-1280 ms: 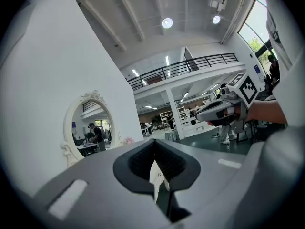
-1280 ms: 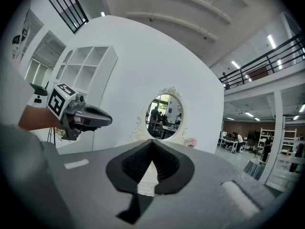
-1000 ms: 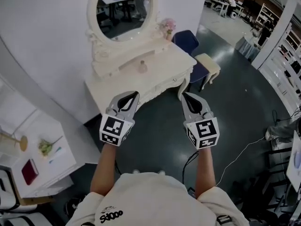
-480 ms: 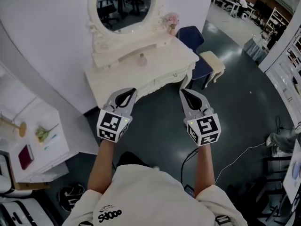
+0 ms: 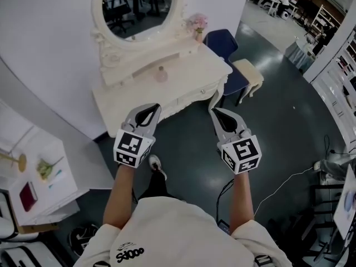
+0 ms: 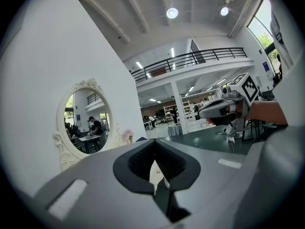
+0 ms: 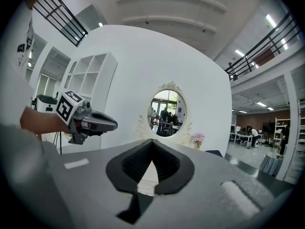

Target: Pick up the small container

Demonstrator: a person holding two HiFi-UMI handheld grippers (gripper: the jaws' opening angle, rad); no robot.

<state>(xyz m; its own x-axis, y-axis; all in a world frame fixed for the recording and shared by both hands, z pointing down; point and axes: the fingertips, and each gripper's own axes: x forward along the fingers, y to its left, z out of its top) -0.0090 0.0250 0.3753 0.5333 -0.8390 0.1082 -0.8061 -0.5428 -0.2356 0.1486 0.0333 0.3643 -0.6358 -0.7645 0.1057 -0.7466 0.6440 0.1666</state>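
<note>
The small container (image 5: 161,74), a pinkish little bottle, stands on the top of the cream dressing table (image 5: 133,96) below the oval mirror (image 5: 136,7). Both grippers are held out in front of me over the dark floor, short of the table's front edge. My left gripper (image 5: 151,108) is shut with nothing in it, and it points toward the table's front. My right gripper (image 5: 214,111) is also shut and empty, near the table's right leg. In the left gripper view the jaws (image 6: 155,144) hide most of the table; the container does not show there.
A vase of pink flowers (image 5: 197,24) stands at the table's back right corner. A blue chair (image 5: 222,46) and a cream stool (image 5: 247,74) are to the table's right. A white shelf unit (image 5: 39,171) with small items is at my left. A cable (image 5: 278,182) runs over the floor.
The dressing table has shifted left and slightly nearer in the head view as I step toward it; a shoe now shows below the grippers. Both grippers stay shut and level.
</note>
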